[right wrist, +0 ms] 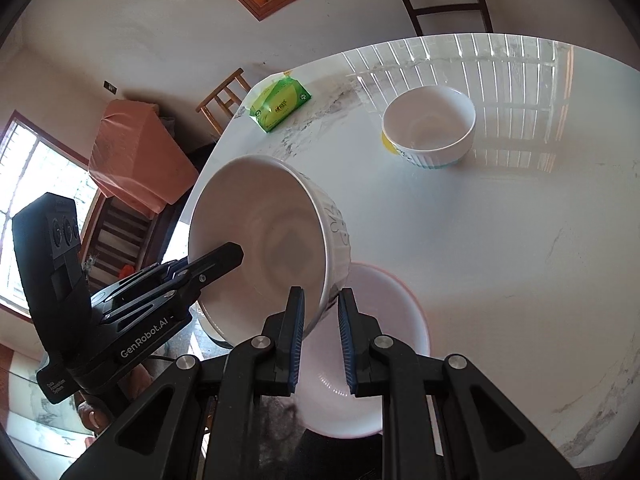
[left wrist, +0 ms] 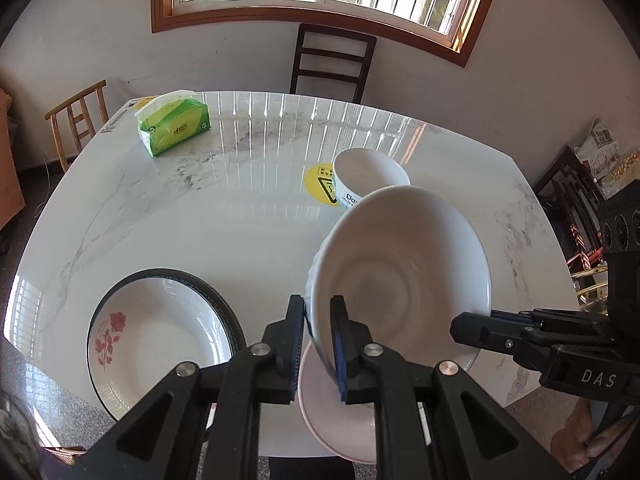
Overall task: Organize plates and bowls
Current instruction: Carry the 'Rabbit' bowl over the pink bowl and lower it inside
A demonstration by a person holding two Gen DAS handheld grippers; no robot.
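**White bowl tipped up over a pink plate**

White ceramic fills the middle of both views: a large white bowl (left wrist: 400, 276) is lifted and tilted steeply, its opening facing the left wrist camera. The left gripper (left wrist: 319, 344) pinches the bowl's rim at about 7 o'clock, one blue-padded finger inside the wall and one outside. In the right wrist view the right gripper (right wrist: 321, 334) has one finger in front of the bowl's ribbed outer wall (right wrist: 336, 240) and the other off to its right; a gap shows there, so the fingers look spread, though the contact is hard to judge from this angle.

Directly beneath the bowl a pale pink plate (right wrist: 384, 320) lies on the marble table (left wrist: 224, 216), near its front edge. At 9 o'clock from the bowl in the left view sits a rose-patterned plate (left wrist: 160, 340) with a dark rim, well apart. At 12 o'clock, just behind the raised bowl, a smaller white bowl (left wrist: 370, 176) stands upright beside a yellow sticker (left wrist: 318, 184). A green tissue pack (left wrist: 174, 126) rests at the far left corner, around 11 o'clock
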